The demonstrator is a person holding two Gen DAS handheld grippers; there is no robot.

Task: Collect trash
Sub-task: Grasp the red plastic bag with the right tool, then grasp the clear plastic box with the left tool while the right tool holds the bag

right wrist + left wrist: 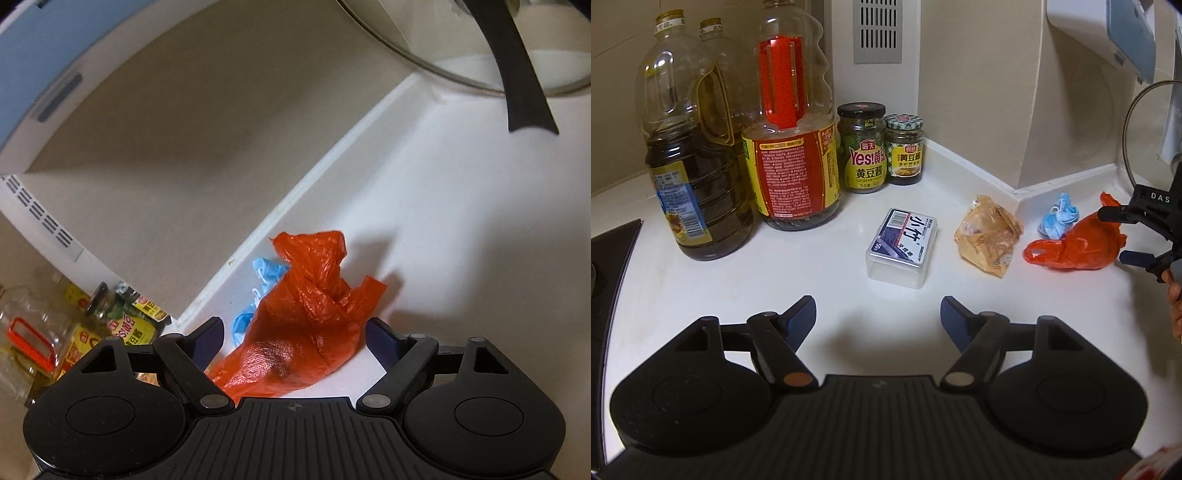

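My right gripper (295, 336) has its jaws spread wide around the orange plastic bag (299, 332) on the white counter (461, 240), pads not pressing it. A crumpled blue mask (1059, 219) lies just behind the bag by the wall. My left gripper (878, 314) hangs wide open and empty, short of the clear box (903, 245) and tan wrapper (988, 236).

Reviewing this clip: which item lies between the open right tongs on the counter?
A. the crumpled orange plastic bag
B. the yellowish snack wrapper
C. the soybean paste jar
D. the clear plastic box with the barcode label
A: in the right wrist view the orange plastic bag sits on the white counter between the fingers of the right tongs, which stand apart from it; the blue crumpled mask lies just behind it.
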